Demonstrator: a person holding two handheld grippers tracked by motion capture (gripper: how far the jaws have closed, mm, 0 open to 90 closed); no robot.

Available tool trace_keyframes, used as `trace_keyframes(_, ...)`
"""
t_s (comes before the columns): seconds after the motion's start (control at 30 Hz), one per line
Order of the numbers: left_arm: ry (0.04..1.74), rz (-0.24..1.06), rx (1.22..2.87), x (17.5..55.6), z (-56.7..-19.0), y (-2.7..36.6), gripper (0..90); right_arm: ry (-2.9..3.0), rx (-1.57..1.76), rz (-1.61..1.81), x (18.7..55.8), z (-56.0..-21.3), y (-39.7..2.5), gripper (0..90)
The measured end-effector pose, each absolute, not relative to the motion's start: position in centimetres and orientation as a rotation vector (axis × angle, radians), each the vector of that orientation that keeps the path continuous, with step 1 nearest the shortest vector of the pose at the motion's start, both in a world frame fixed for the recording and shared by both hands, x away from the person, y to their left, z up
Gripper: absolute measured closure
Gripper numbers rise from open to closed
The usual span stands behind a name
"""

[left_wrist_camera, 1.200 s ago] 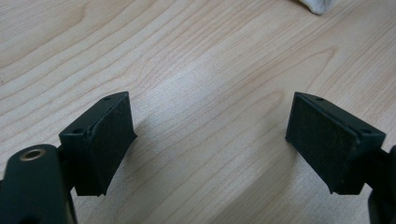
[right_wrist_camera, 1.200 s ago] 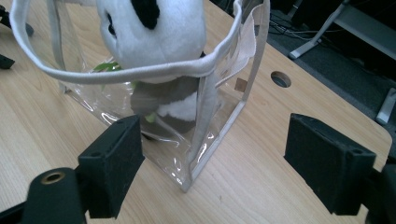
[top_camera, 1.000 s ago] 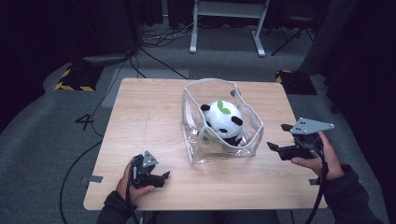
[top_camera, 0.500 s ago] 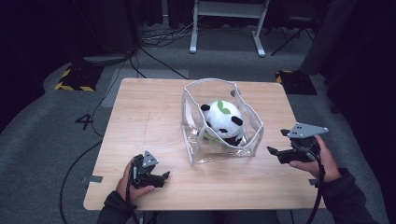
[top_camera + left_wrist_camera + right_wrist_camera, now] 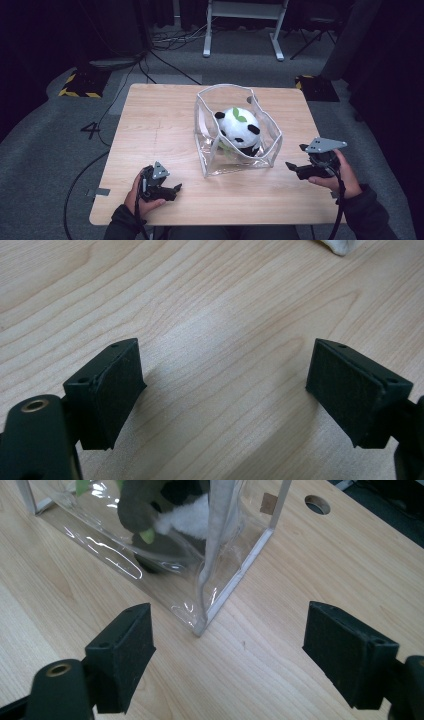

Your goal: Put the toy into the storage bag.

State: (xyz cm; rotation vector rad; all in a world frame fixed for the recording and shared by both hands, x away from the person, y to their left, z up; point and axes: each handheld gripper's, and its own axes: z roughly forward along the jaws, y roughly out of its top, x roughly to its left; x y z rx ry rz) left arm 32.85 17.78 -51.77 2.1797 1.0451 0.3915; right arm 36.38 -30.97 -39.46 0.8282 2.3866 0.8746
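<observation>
Here a panda toy (image 5: 239, 129) sits inside a clear bag (image 5: 268, 150) on the table (image 5: 155, 115).
The left gripper (image 5: 176, 189) and the right gripper (image 5: 292, 166) both gape wide and hold nothing.

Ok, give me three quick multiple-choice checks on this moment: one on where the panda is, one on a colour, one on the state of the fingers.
1. Where is the panda plush?
A. Inside the clear bag
B. On the bare table beside the bag
C. Held in the left gripper

2. What colour is the leaf on the panda's head?
A. Red
B. Green
C. Blue

3. How do the fingers of the right gripper stand?
A. Shut on the bag's edge
B. Shut on nothing
C. Open, apart from the bag

Answers:
1 A: the high view shows the plush sitting within the bag's clear walls.
2 B: a green leaf shows on its white head.
3 C: the right gripper view shows both fingers spread, with bare table between them and the bag's corner ahead, untouched.
</observation>
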Motion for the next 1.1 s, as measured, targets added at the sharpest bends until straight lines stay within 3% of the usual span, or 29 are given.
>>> trace_keyframes(1.1, 1.045, 0.392, 2.18, 32.9, -51.8, 17.8, 15.2, 2.445, 0.879, 0.797, 36.6, -43.9, -31.9, 21.3)
